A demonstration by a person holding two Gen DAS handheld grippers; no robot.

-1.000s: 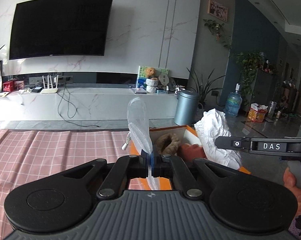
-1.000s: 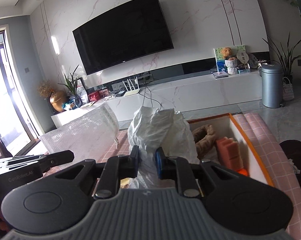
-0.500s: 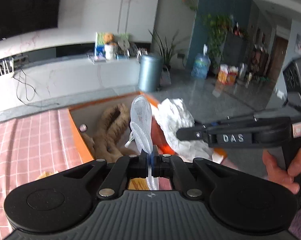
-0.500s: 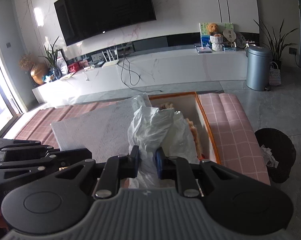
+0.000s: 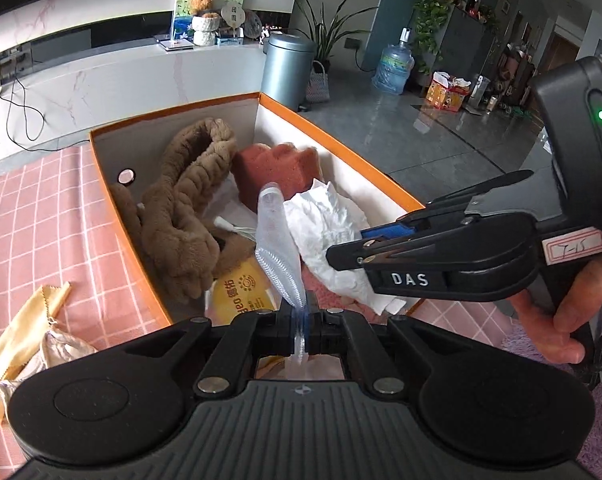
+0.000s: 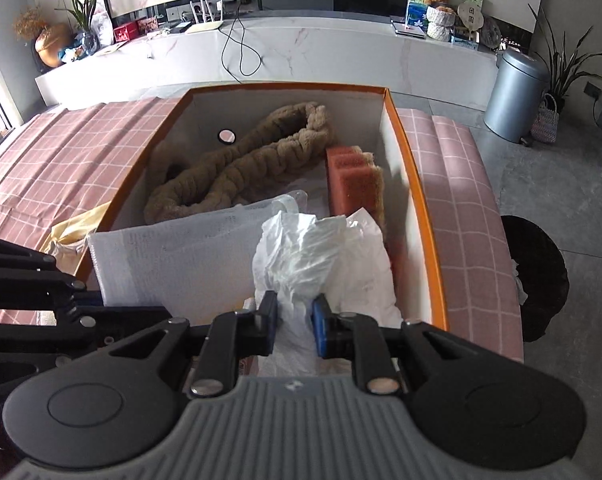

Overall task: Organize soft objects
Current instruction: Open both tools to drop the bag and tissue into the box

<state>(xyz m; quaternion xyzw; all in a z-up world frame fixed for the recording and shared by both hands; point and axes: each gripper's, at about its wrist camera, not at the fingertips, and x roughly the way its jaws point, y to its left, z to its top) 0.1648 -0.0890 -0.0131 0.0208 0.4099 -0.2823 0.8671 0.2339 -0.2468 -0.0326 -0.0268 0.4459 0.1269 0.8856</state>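
Note:
An orange-rimmed box sits on a pink checked cloth. Inside lie a brown plush scarf and an orange sponge. My left gripper is shut on the edge of a clear air-cushion sheet, which hangs over the box's near end. My right gripper is shut on a crumpled white plastic bag, held low inside the box beside the sponge. In the left wrist view the right gripper reaches in from the right.
A yellow cloth and a crumpled silver wrapper lie on the pink cloth left of the box. A yellow packet sits at the box's near end. A grey bin and a dark round basket stand on the floor to the right.
Both grippers have tipped downward and come lower over the box, carrying the air-cushion sheet and the white bag. The box's inside now fills both views.

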